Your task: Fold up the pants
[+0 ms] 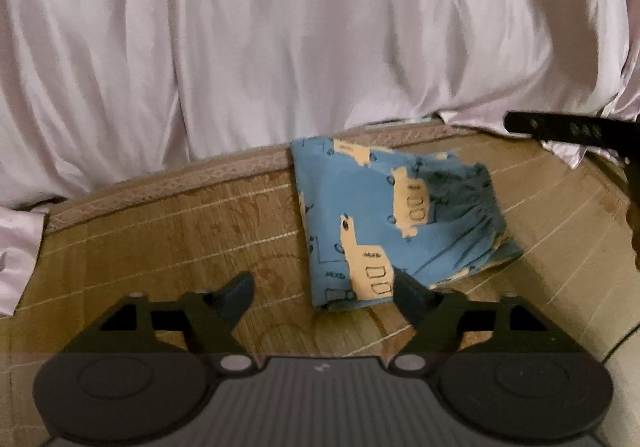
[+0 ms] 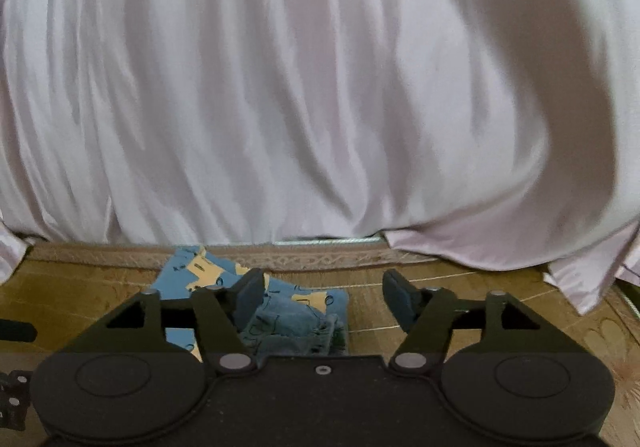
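One pair of blue pants [image 1: 384, 223] lies folded small on the bamboo mat [image 1: 168, 239], by the white curtain [image 1: 280, 39]. Your two claws, left [image 1: 324, 291] and right [image 2: 324, 289], hang spread and empty. Judged nearly done: press the stack flat and square its edges before you withdraw.

home bedroom | bamboo mat [image 1: 160, 231] (bed-style) | satin drape [image 1: 280, 27]
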A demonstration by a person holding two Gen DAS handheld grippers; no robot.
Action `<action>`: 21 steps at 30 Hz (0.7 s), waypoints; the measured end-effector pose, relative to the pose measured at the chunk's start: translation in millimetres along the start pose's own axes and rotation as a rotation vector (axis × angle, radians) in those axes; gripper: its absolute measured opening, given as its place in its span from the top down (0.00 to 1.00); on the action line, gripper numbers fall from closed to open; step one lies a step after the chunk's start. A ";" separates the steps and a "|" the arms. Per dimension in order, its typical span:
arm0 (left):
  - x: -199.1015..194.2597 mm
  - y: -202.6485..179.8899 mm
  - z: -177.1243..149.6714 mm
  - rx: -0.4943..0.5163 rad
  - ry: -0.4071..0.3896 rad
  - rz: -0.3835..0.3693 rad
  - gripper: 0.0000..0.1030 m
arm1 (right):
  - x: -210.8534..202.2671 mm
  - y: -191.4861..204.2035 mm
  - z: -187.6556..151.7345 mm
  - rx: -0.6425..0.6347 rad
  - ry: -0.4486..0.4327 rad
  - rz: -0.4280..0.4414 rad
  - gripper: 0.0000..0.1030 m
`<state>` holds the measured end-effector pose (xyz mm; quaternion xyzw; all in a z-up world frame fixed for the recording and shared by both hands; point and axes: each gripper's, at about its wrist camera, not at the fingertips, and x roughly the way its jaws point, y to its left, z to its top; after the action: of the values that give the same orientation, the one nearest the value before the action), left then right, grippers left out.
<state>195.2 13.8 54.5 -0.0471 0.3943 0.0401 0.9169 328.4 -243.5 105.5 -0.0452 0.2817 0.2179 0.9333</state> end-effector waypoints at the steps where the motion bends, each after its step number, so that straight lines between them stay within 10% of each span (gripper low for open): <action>1: -5.4 0.0 1.1 -0.005 -0.011 -0.001 0.09 | -8.4 0.4 -1.5 0.006 -0.016 -0.014 0.30; 21: -89.1 -7.6 -25.5 0.082 -0.227 -0.028 0.00 | -135.5 33.6 -53.5 0.031 -0.163 -0.072 0.01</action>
<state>116.6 0.1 102.2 -0.0104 0.2886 0.0161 0.9573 185.6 -276.0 135.9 -0.0229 0.2064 0.1828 0.9610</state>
